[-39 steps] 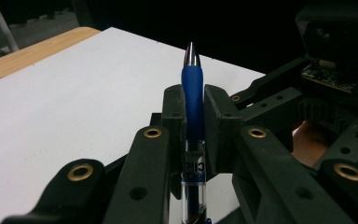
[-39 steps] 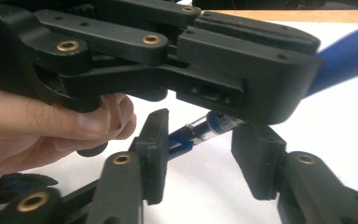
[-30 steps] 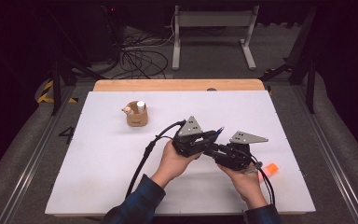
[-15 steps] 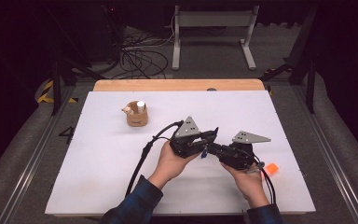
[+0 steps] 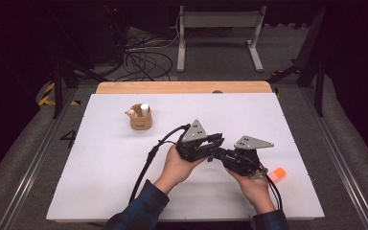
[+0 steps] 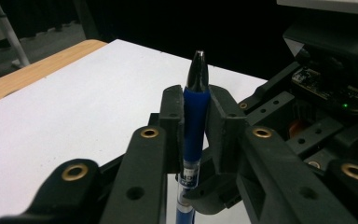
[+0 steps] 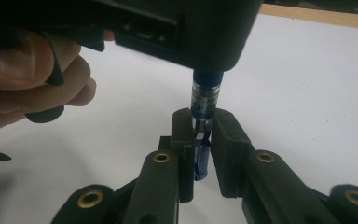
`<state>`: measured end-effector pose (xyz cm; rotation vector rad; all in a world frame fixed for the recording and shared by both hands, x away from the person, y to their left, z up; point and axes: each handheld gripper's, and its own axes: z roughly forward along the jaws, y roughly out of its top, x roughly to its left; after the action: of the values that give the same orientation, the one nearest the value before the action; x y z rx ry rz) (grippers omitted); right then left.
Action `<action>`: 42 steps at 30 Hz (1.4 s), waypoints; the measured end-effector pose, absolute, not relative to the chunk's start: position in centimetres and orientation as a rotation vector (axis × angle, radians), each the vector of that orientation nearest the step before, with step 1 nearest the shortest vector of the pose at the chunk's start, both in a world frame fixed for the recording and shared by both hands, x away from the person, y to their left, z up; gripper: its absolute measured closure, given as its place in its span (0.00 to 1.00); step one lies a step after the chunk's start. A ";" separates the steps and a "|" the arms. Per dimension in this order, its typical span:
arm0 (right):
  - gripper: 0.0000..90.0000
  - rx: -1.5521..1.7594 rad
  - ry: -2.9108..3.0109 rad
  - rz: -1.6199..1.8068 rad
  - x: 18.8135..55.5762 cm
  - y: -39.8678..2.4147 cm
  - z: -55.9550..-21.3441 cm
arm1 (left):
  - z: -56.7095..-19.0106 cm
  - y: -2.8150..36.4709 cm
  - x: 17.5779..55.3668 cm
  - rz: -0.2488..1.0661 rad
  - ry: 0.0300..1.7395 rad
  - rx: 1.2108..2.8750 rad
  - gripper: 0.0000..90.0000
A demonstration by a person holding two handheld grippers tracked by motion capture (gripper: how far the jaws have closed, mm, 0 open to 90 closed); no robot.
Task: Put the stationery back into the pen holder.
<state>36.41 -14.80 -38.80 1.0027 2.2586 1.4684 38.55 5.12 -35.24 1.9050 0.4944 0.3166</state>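
Note:
A blue pen (image 6: 195, 126) with a dark tip stands between the jaws of my left gripper (image 6: 196, 100), which is shut on its blue grip. My right gripper (image 7: 200, 122) is shut on the same pen (image 7: 205, 97) at its other end, on the clear barrel. In the high view the two grippers meet tip to tip at the middle right of the white table (image 5: 100, 158). The left gripper (image 5: 211, 147) comes from the left and the right gripper (image 5: 219, 154) from the right. A bit of the blue pen (image 5: 211, 159) shows between them.
A small wooden cup (image 5: 140, 120) holding a white item and a small figure stands at the back left. An orange object (image 5: 278, 173) lies just right of the right hand. A wooden strip (image 5: 182, 87) runs along the far edge. Cables trail from both grippers.

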 end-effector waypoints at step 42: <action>0.07 0.914 2.150 1.554 36.2 -16.6 -37.4 | -33.7 10.2 40.5 0.447 0.604 1.861 0.89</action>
<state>36.23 -16.57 -37.44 0.9144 2.1502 1.5541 40.54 10.16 -33.71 1.8610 0.6035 0.4474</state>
